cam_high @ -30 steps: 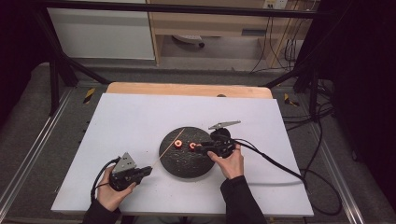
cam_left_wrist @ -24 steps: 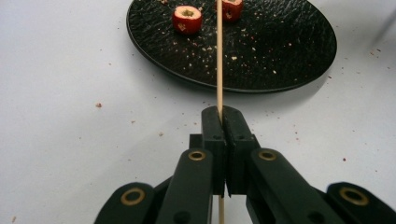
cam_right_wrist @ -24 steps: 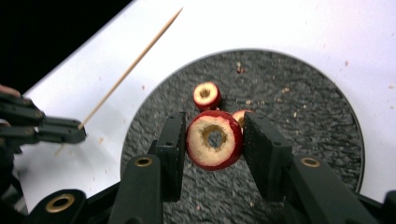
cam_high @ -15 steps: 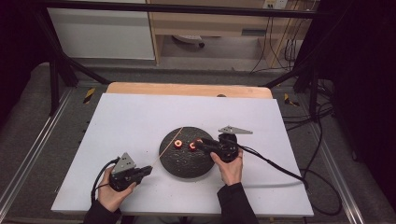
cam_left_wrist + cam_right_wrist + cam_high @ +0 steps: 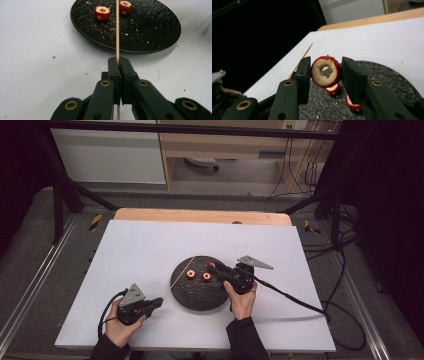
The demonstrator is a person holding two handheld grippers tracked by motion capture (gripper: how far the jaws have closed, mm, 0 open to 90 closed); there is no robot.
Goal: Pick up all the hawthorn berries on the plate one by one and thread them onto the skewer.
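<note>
White, matte board covers the table [image 5: 150, 245], with a strip of pale wood showing at its far edge. At the left, the left gripper [image 5: 150, 304] rests low on the board, its jaws clenched flat on one thin wooden skewer [image 5: 117, 32] — a straight, pale stick that runs from between the jaws up across the near rim of the plate [image 5: 155, 27]. In the left gripper view, fine brown crumbs speckle the board and the plate.

There is one plate, round, black and pebbled like rough leather, lying at the middle of the board. On it sit two fruit pieces [image 5: 190, 274] — small, round, red-skinned, each with a pale flesh face and a cored hole — side by side toward its far-left part, just beside the skewer's tip.

A third cored fruit [image 5: 326, 71] is lifted off the plate: the right gripper [image 5: 212, 268], over the plate's right half, grasps it between its two flat black jaws, one pad against each red flank. Its cut face is creamy and grainy, the hole at its centre clean through. So three fruit in all, one skewer, one plate, two grippers, each with a grey three-cornered plate and a trailing black cable.
</note>
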